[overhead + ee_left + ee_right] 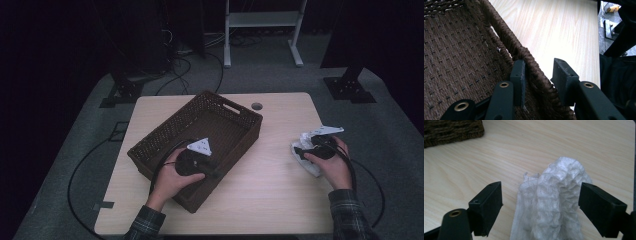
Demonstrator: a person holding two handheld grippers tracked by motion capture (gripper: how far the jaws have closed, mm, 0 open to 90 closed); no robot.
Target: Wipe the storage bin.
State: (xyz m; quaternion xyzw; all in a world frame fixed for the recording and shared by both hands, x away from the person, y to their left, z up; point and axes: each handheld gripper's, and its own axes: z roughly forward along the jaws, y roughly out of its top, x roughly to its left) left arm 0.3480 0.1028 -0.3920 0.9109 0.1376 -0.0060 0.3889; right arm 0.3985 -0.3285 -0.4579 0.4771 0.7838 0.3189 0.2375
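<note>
A dark woven basket (pixel 165 131) sits askew on the left half of the wooden table (pixel 280 195). My left gripper (pixel 214 172) straddles its near right wall; in the left gripper view the rope rim (pixel 529 62) runs between the jaws of the left gripper (pixel 537 62) and touches both pads. A crumpled white cloth (pixel 312 168) lies near the table's right edge. My right gripper (pixel 300 149) is at it, open; in the right gripper view the cloth (pixel 554 200) lies between the wide-apart jaws of the right gripper (pixel 540 186), with a gap on the left side.
The basket's inside (pixel 454 55) looks empty where it shows. A round cable hole (pixel 257 106) sits near the table's far edge. Beyond the table are floor cables (pixel 185 65) and a white stand's legs (pixel 227 55). The table's right edge is close to the cloth.
</note>
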